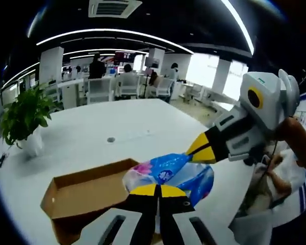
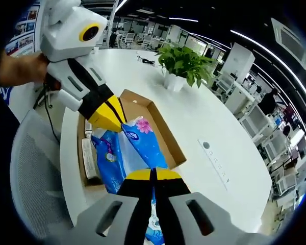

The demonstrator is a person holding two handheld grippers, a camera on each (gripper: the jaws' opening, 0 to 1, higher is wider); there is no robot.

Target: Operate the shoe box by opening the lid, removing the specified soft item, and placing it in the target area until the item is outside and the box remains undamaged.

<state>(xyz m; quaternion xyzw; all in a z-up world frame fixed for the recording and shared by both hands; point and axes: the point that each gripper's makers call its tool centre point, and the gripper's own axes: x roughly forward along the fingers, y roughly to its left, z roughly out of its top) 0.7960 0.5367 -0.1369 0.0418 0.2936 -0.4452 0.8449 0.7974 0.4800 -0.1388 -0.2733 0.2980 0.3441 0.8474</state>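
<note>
Left hand-held gripper (image 1: 157, 190) at bottom centre of left gripper view, yellow-tipped jaws pressed together, no gap visible, pinching blue plastic pack (image 1: 169, 171). Same gripper seen in right gripper view entering from upper left, pointing down-right, yellow tip (image 2: 108, 115) clamped on pack's upper end; hand (image 2: 20, 69) wrapped around its body at left edge. Right hand-held gripper (image 2: 153, 176) at bottom centre of right gripper view, jaws closed on pack's lower end. In left gripper view, enters from right, angled down-left, tip (image 1: 200, 149) on pack; hand (image 1: 298, 140) behind it at right edge.
</note>
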